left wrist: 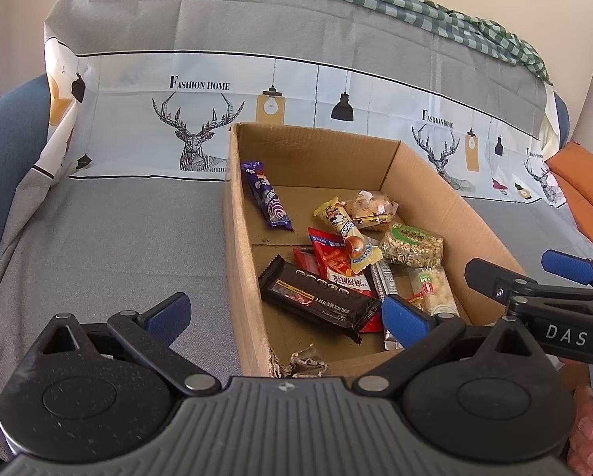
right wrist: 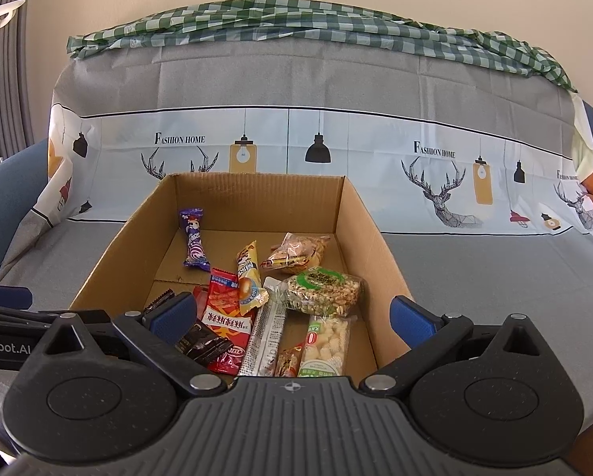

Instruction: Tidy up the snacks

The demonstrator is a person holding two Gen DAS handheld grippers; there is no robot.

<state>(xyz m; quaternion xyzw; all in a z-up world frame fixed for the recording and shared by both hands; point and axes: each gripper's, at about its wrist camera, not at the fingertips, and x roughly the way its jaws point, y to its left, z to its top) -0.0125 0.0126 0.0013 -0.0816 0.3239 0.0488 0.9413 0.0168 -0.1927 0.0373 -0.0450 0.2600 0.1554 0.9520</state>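
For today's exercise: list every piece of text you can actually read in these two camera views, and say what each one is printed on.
"FASHION HOME": printed on the sofa cover, repeated further along it.
"DAS": on the body of the right gripper, in the left wrist view.
"nRobot.AI": on the left gripper, cut off at the frame edge.
"0": red numeral on the white puffed snack pack.
Other wrappers in the cardboard box: print too small or blurred.
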